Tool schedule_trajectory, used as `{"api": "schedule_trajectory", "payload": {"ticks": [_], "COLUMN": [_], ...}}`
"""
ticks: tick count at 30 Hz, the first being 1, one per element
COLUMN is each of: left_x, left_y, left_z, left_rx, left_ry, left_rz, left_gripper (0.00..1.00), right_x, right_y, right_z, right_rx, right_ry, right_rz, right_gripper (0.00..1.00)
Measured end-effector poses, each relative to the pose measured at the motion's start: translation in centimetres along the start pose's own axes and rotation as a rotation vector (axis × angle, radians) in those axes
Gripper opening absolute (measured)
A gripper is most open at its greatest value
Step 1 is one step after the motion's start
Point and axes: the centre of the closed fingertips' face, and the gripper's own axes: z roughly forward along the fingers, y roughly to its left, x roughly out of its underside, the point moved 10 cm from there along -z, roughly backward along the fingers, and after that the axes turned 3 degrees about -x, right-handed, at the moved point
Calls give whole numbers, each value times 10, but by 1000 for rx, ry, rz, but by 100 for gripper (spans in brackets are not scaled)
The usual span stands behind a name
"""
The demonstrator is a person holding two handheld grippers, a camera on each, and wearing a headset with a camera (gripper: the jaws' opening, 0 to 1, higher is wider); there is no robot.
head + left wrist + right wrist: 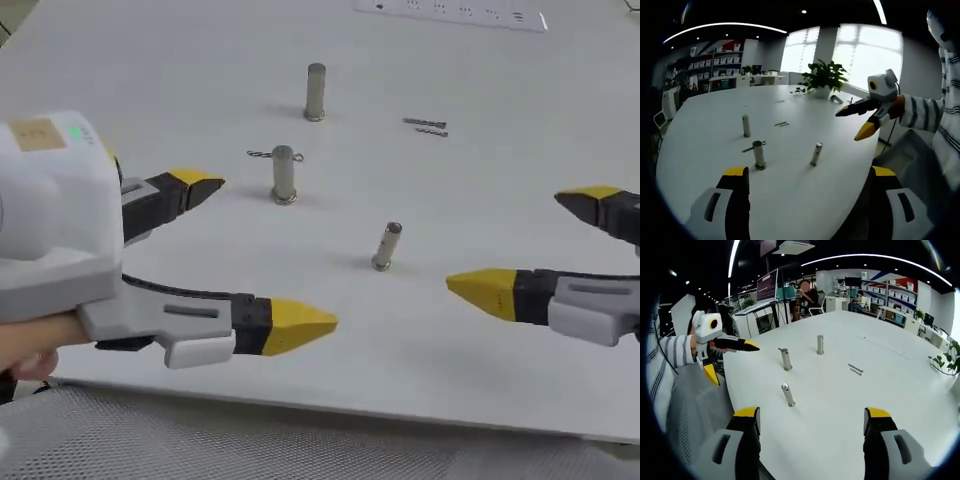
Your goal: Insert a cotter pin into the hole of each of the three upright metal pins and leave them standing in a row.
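Observation:
Three upright metal pins stand on the white table (200,60). The far pin (315,92) is bare. A cotter pin (262,155) sticks out to the left of the middle pin (284,176). The near pin (386,246) leans slightly and is bare. Two loose cotter pins (426,126) lie to the right of the far pin. My left gripper (268,252) is open at the front left, short of the pins. My right gripper (530,245) is open at the front right. Both hold nothing. The left gripper view shows the middle pin (759,155) and near pin (816,154).
A white power strip (450,12) lies at the far edge of the table. The table's front edge runs just below both grippers, with a grey mesh chair seat (200,440) beneath it. A potted plant (822,80) stands at the table's far end in the left gripper view.

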Motion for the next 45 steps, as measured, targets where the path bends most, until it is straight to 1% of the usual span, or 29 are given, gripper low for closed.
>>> {"api": "schedule_trajectory", "payload": {"ticks": [2,5,7,9,10,11,14,16,18,19,20,21,22,24,26,28,30,33,34,36,38,41,42,45], "left_x": [0,1,0,-1,-2,-3,-6,-8,-9,-10,-11,-12,-13,-15,-17,-17,-18,-18,-18,-17,-14,-12,-11,-8], "left_y": [-1,-2,-3,-3,-3,-3,-6,-6,-9,-10,-9,-10,-10,-10,-10,-8,-8,-8,-8,-7,-7,-8,-9,-10], "left_z": [0,0,0,0,-1,-1,-1,-2,-3,-3,-5,-6,-8,-10,-12,-12,-13,-14,-14,-15,-16,-16,-17,-17], "left_rx": [1,1,-2,-1,4,8,-7,-17,-23,-26,-48,-60,-62,-66,-70,-73,-79,-84,-84,-86,-81,-84,-85,-86], "left_ry": [2,11,15,11,6,5,-6,-7,-12,-12,-14,-13,-12,-17,-26,-28,-26,-33,-35,-36,-20,-13,-8,-3], "left_rz": [-8,-2,2,-7,-25,-50,-48,-46,-46,-46,-28,-12,-10,-17,-20,-19,-18,-26,-27,-33,-64,-62,-62,-71], "left_gripper": [99,99,99,99,99,99,99,99,99,99,99,99,99,99,99,99,99,99,99,98,96,96,96,96], "right_x": [-4,-11,-17,-21,-25,-28,-39,-46,-54,-58,-61,-65,-67,-72,-78,-83,-89,-94,-95,-99,-102,-104,-103,-100], "right_y": [-3,-11,-14,-17,-19,-20,-25,-28,-32,-35,-37,-37,-38,-49,-55,-60,-66,-73,-74,-77,-81,-86,-87,-90], "right_z": [1,4,6,8,9,10,16,20,25,28,30,32,33,40,44,47,53,60,62,69,76,86,90,101], "right_rx": [-19,-14,-28,-37,-42,-45,-57,-77,-86,-90,-96,-102,-103,-112,-123,-127,-134,-158,-176,-184,-207,-212,-223,-251], "right_ry": [14,38,49,62,75,77,77,90,113,134,144,155,158,179,200,232,279,320,331,327,344,371,390,426], "right_rz": [-27,-86,-106,-126,-146,-157,-183,-221,-273,-303,-326,-353,-359,-402,-432,-470,-528,-561,-570,-568,-582,-610,-625,-645], "right_gripper": [82,77,76,73,71,68,63,61,59,58,56,54,52,48,42,40,39,38,35,28,21,20,20,20]}}
